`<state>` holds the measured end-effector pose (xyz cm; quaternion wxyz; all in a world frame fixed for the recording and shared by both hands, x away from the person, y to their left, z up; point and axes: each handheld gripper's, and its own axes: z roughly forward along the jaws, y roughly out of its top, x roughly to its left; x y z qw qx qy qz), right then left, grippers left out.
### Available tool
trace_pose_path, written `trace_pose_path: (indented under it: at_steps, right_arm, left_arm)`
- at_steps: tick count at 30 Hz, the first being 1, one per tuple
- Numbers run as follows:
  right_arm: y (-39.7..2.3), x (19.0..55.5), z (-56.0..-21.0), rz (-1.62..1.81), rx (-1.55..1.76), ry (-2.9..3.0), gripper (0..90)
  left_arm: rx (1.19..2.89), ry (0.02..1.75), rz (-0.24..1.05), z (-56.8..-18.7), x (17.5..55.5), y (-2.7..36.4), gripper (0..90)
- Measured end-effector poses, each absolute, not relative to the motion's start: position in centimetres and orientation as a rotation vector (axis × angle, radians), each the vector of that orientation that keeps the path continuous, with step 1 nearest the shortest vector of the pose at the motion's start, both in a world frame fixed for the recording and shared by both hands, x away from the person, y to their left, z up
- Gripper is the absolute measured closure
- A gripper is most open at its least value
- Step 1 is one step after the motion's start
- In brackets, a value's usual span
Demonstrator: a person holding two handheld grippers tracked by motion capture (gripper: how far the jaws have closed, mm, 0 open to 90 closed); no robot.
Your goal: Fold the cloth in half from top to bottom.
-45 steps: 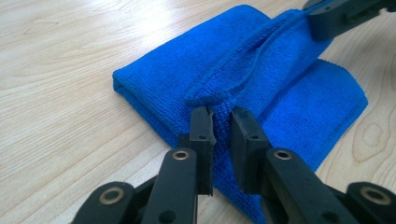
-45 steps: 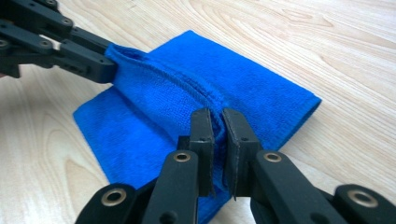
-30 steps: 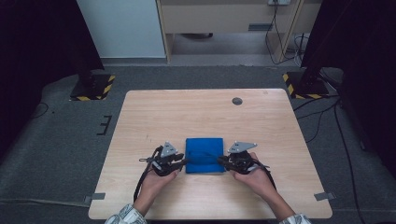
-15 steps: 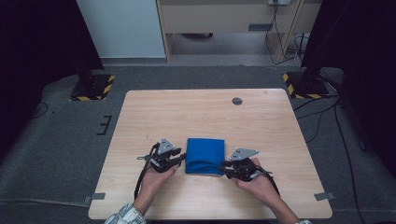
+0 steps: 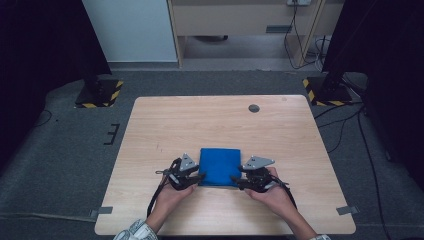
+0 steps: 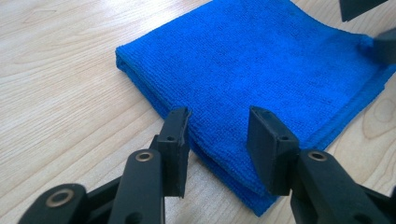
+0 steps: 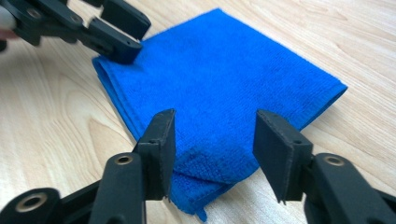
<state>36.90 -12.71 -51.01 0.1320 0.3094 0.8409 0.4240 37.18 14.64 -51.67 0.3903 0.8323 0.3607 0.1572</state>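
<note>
Wooden table [image 5: 165, 125], folded blue cloth [image 5: 219, 166], near corners behind fingers [image 6: 173, 135]

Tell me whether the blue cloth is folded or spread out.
Folded. The blue cloth lies as a compact rectangle on the table, with stacked layers showing along its edges.

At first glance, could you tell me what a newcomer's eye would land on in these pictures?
The bright blue folded cloth stands out at once, lying flat near the front edge of the pale wooden table. The left gripper and right gripper sit at its two near corners, jaws just opening and clear of the cloth. A small dark round disc sits near the far right corner.
</note>
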Motion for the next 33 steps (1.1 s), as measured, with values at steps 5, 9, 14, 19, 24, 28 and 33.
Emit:
trace_pose_path:
  at_steps: [5,9,14,19,24,28,33]
  right_arm:
    - [-12.7,36.8,-51.4,1.163,0.875,2.443,42.0]
    - [-13.0,36.9,-51.2,1.177,0.890,2.408,32.9]
    - [-13.4,37.4,-50.9,1.189,0.928,2.367,20.7]
    - [-14.0,37.7,-50.5,1.219,0.946,2.318,14.6]
    - [-14.7,37.7,-50.3,1.222,0.967,2.329,8.9]
    - [-15.4,37.6,-50.3,1.215,0.967,2.338,8.7]
    - [-16.0,37.5,-50.2,1.217,0.986,2.331,8.8]
  left_arm:
    - [2.115,0.933,0.408,-51.8,37.2,14.7,52.0]
    - [2.098,0.944,0.435,-51.5,37.3,14.8,36.9]
    - [2.068,0.974,0.442,-51.4,37.5,14.9,21.2]
    - [2.061,1.003,0.443,-51.3,37.5,14.9,12.2]
    - [2.054,0.993,0.451,-50.9,37.3,14.9,9.9]
    - [2.060,0.980,0.445,-50.9,37.2,15.0,9.6]
    - [2.064,0.978,0.433,-50.8,37.2,15.5,8.9]
